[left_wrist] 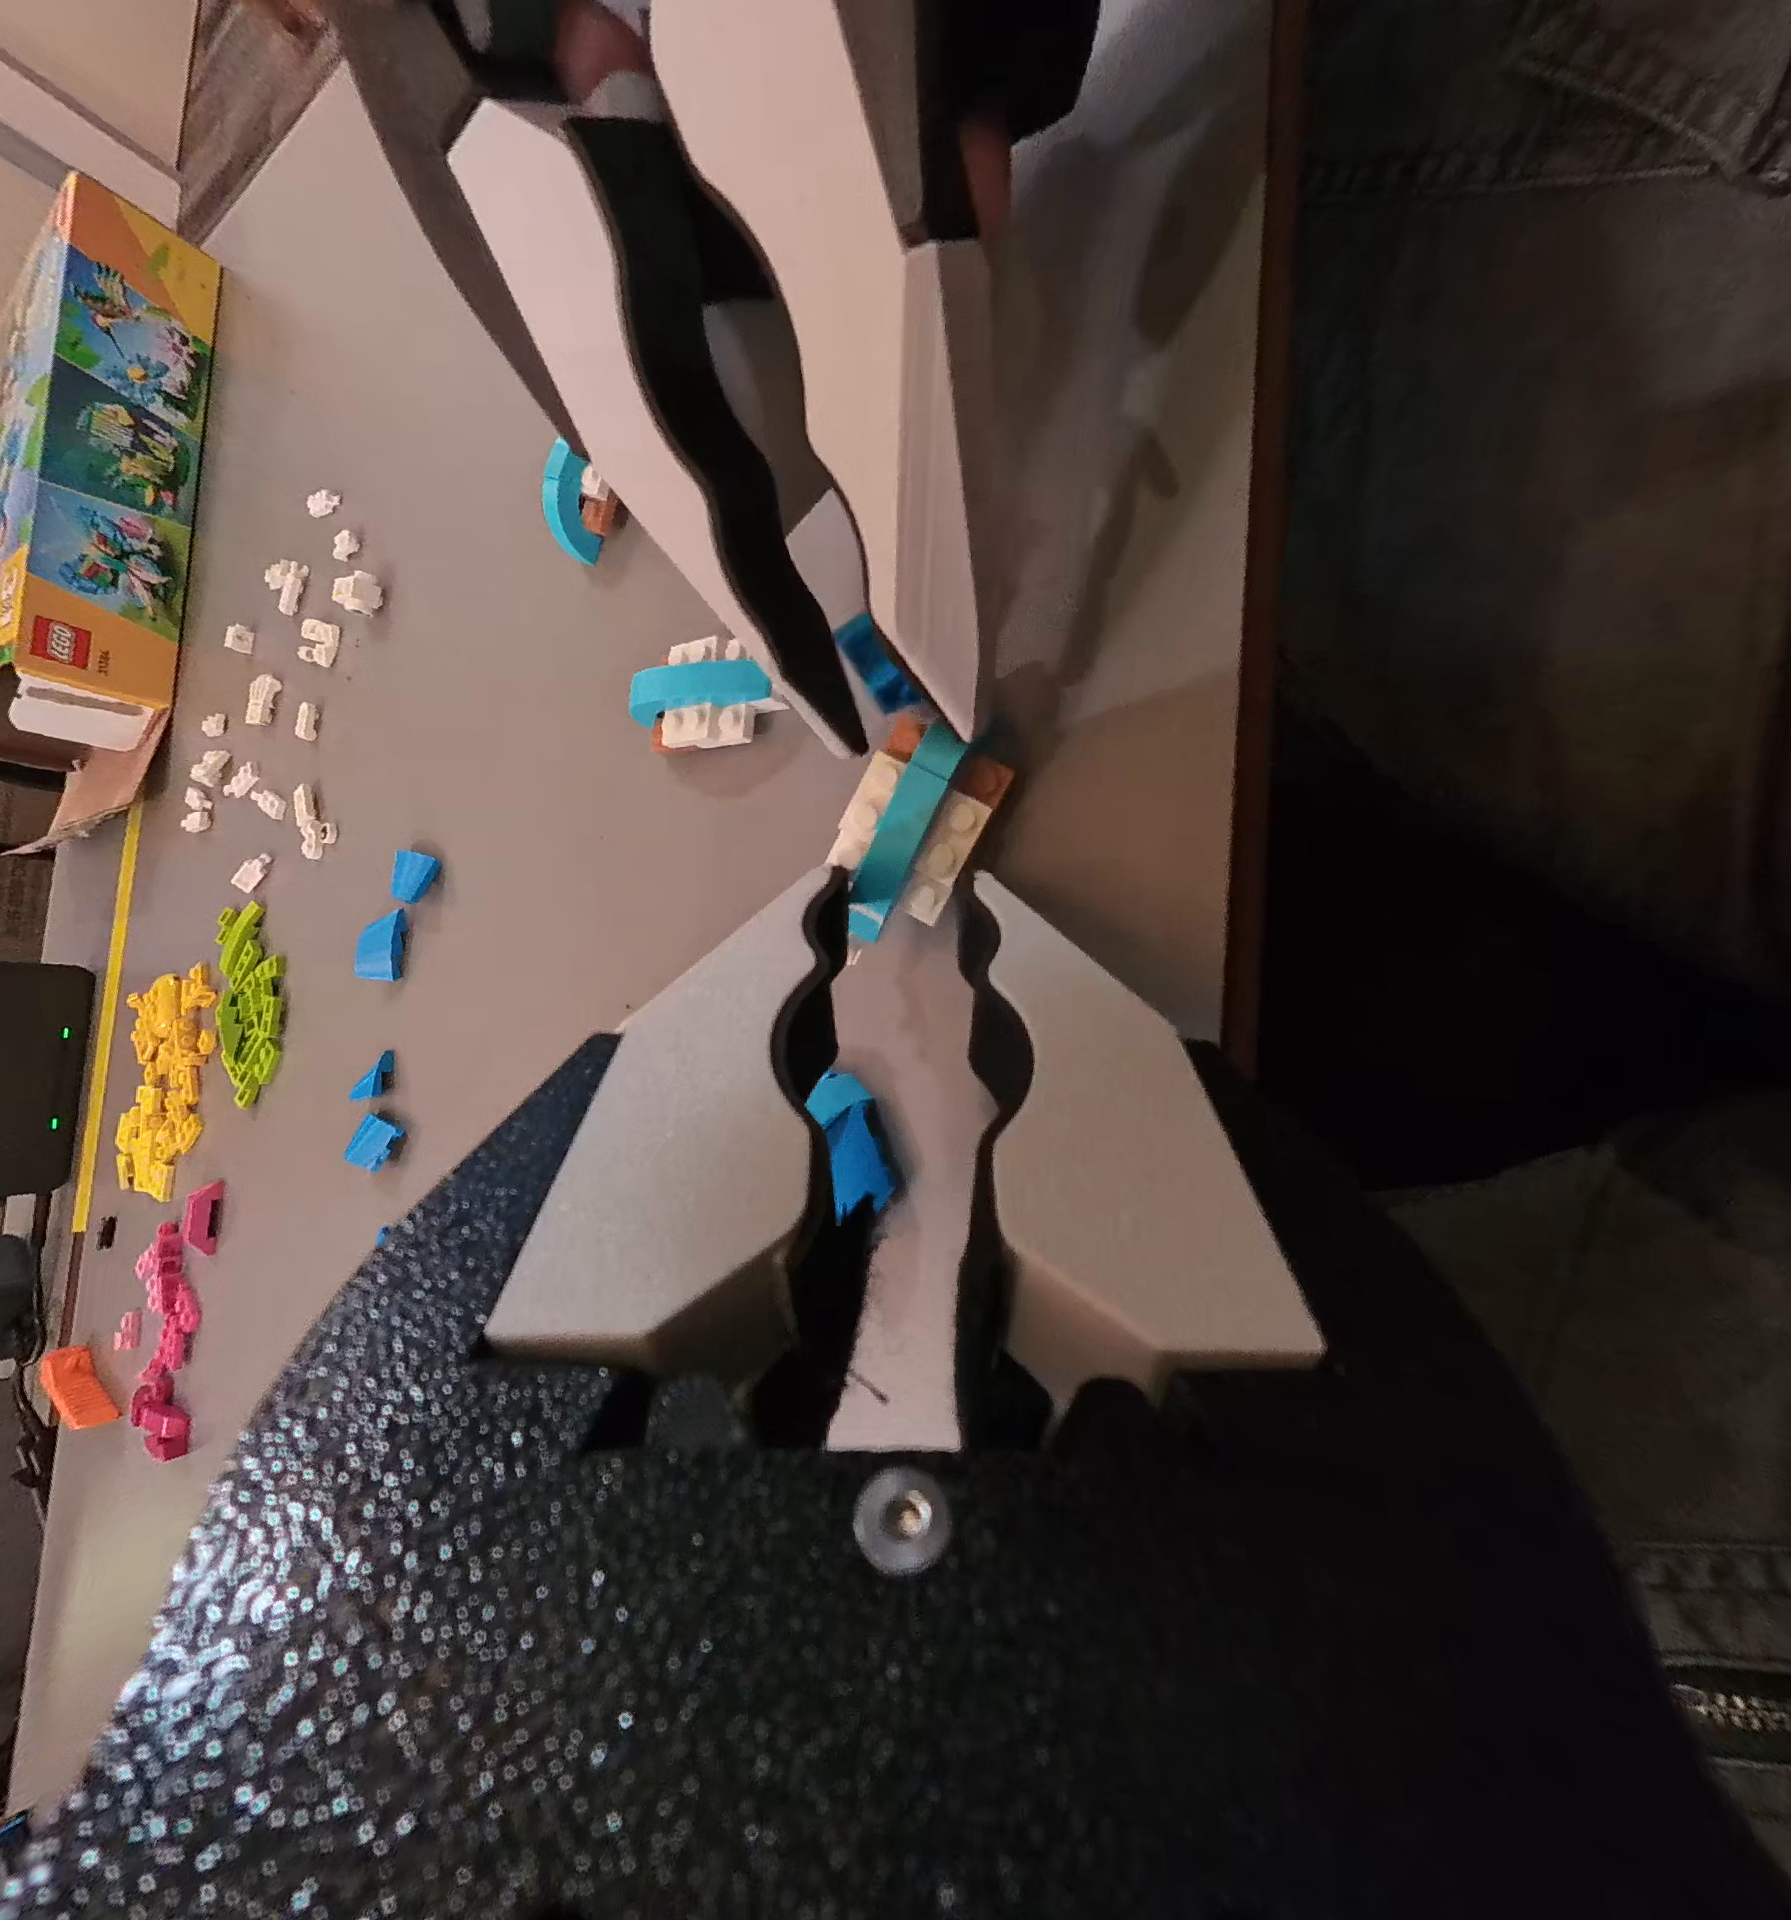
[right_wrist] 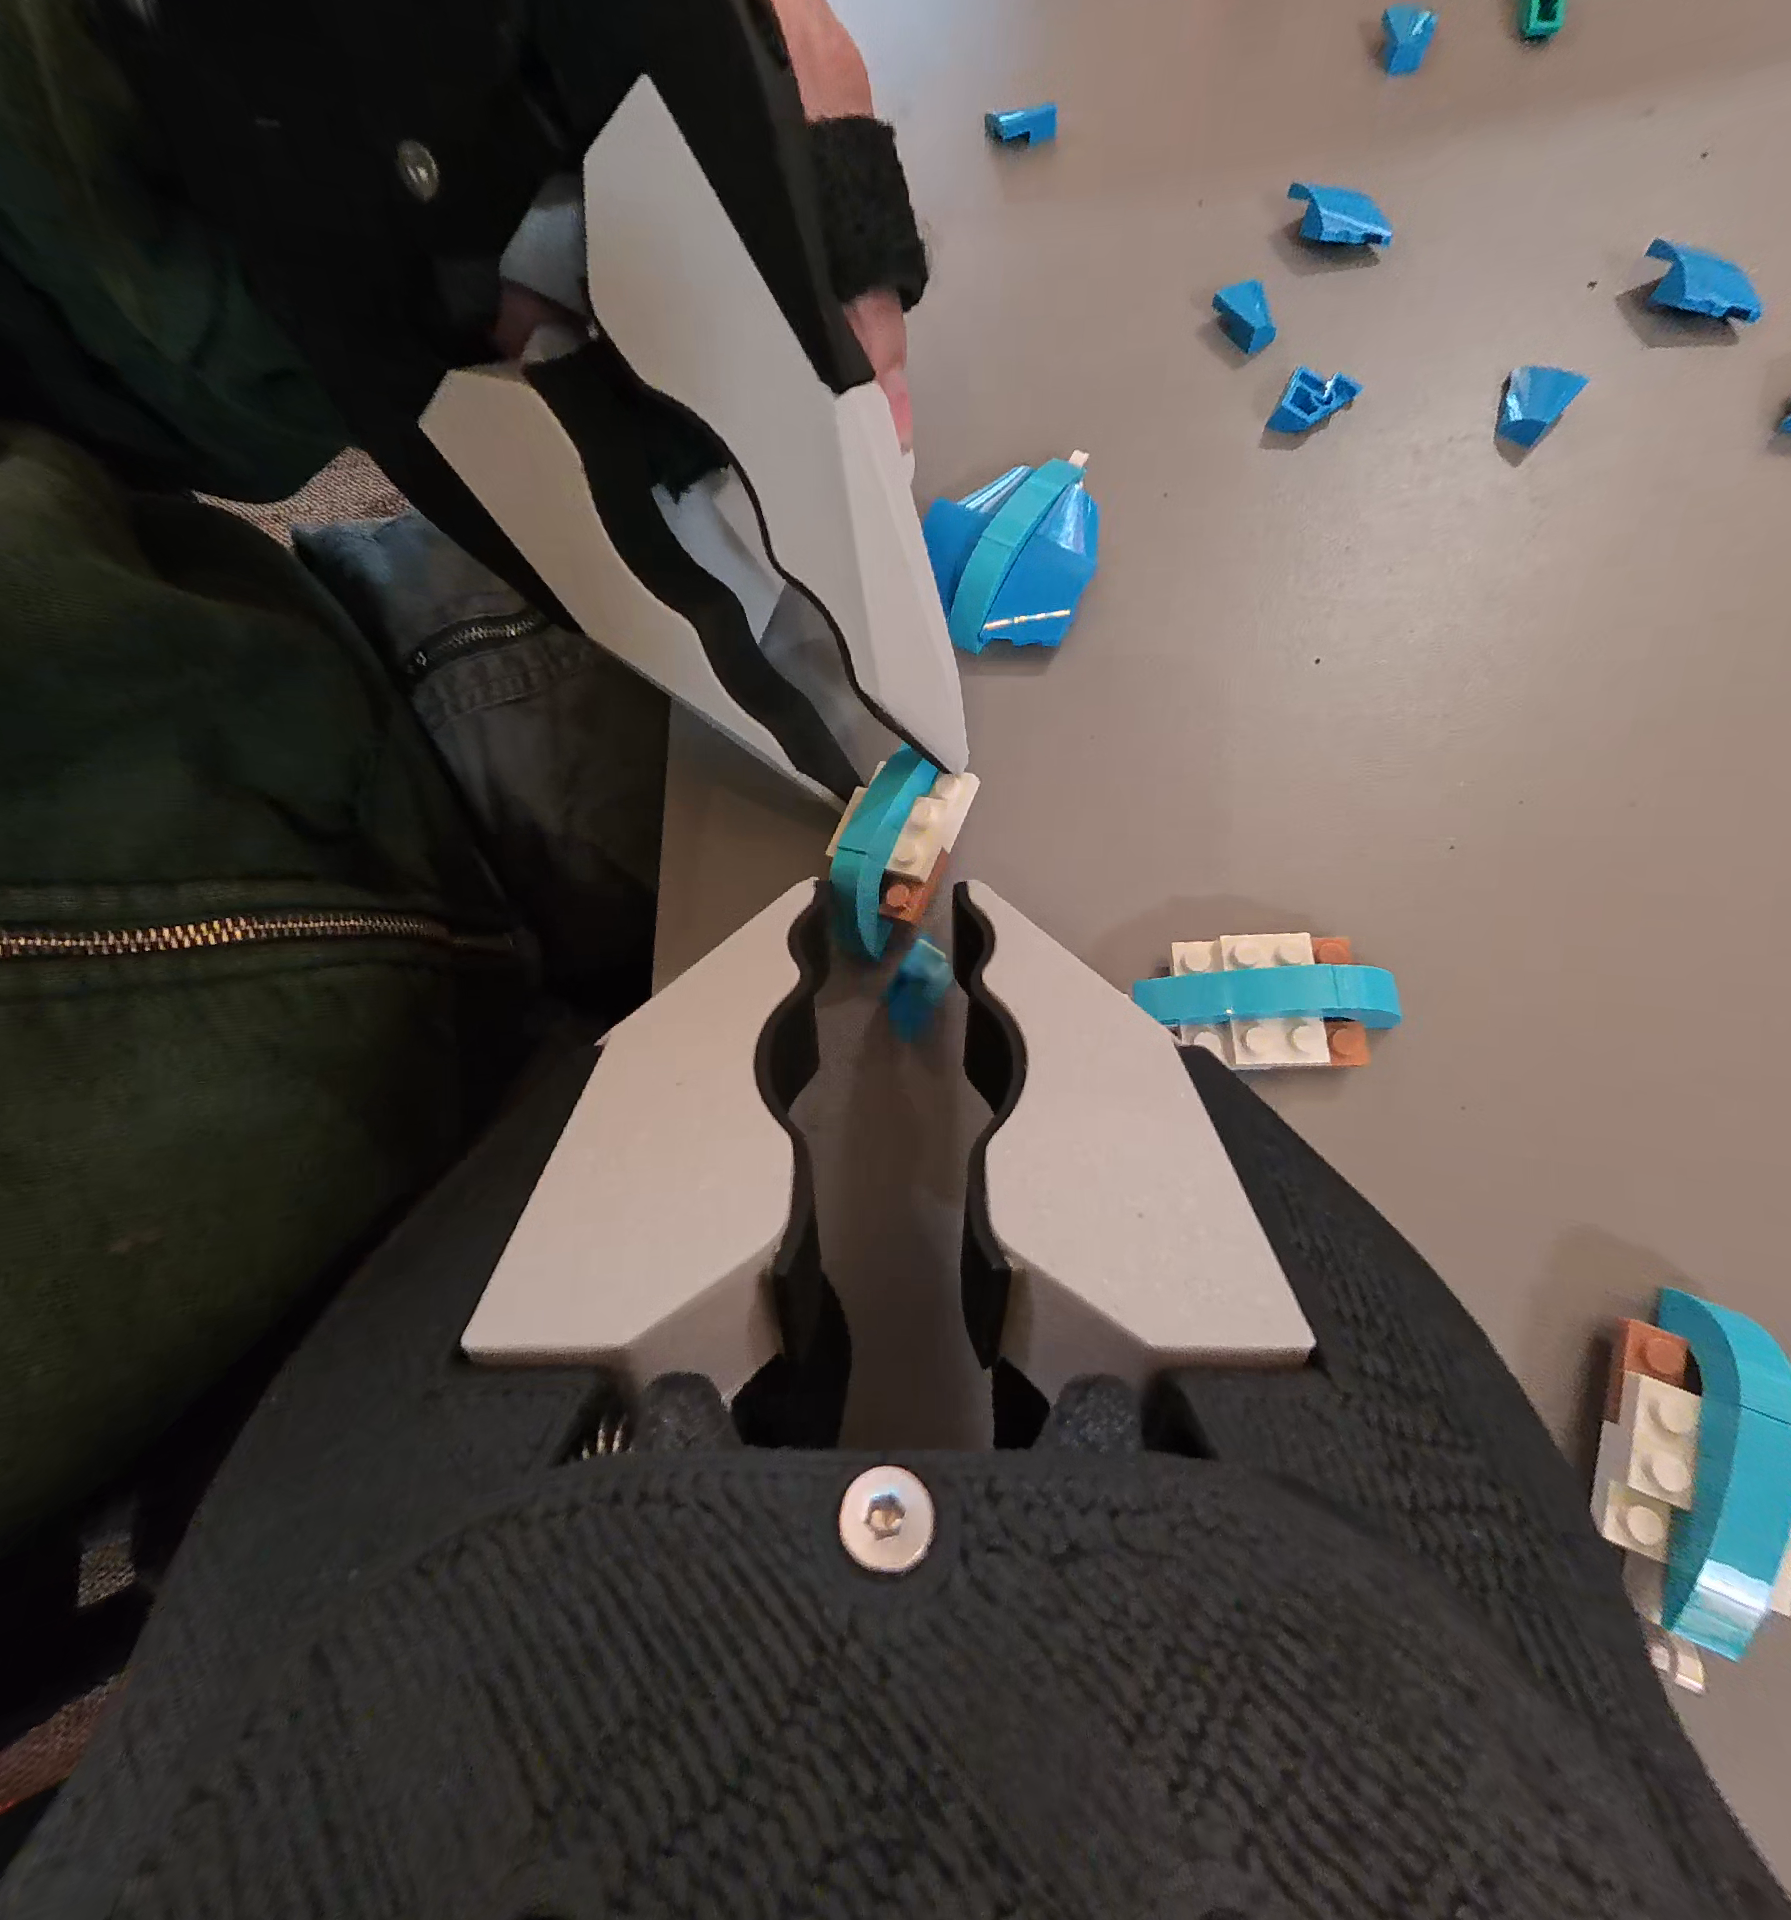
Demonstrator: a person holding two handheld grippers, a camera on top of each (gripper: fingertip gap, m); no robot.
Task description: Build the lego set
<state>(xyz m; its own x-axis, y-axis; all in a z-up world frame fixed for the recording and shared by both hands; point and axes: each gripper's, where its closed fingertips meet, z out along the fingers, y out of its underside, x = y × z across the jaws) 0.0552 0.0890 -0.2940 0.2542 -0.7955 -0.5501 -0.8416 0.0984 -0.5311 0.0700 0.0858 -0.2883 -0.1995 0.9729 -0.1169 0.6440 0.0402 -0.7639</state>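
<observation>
Brick piece is sitting tilted right by the table edge, left gripper pinching its white end, its long axis pointing straight into the right gripper, which is standing half open around the brown end and a loose blue brick.

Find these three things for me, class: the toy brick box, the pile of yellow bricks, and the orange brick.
toy brick box (left_wrist: 91, 447): left wrist view, on its picture-covered top face.
pile of yellow bricks (left_wrist: 166, 1070): left wrist view, on the middle of the heap.
orange brick (left_wrist: 78, 1384): left wrist view, on its sloped top.
</observation>
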